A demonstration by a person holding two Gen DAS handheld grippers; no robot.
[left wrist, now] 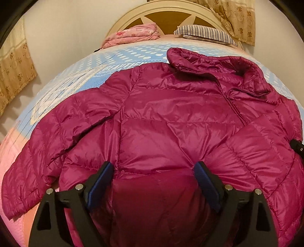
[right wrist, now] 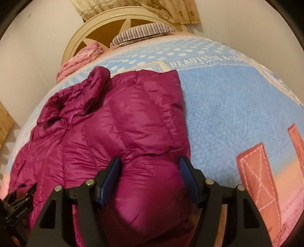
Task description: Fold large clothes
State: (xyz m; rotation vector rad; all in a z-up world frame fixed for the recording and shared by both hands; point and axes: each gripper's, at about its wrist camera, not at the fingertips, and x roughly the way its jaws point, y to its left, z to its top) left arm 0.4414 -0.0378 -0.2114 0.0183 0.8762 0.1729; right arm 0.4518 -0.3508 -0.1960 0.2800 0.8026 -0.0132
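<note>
A magenta puffer jacket (left wrist: 171, 121) is spread on the bed (right wrist: 237, 98), its long axis running from the foot edge toward the headboard (left wrist: 165, 17), collar (left wrist: 228, 70) pointing at the headboard. The left gripper (left wrist: 153, 169) is held low at the hem, fingers (left wrist: 103, 180) spread wide with a bulge of fabric between them; whether it is pinched cannot be told. The right gripper (right wrist: 151, 167) is posed likewise over the folded right side, fingers (right wrist: 110, 178) wide apart around padded fabric, the grasp equally unclear. One sleeve (left wrist: 28, 171) is laid out toward the bed's left edge.
</note>
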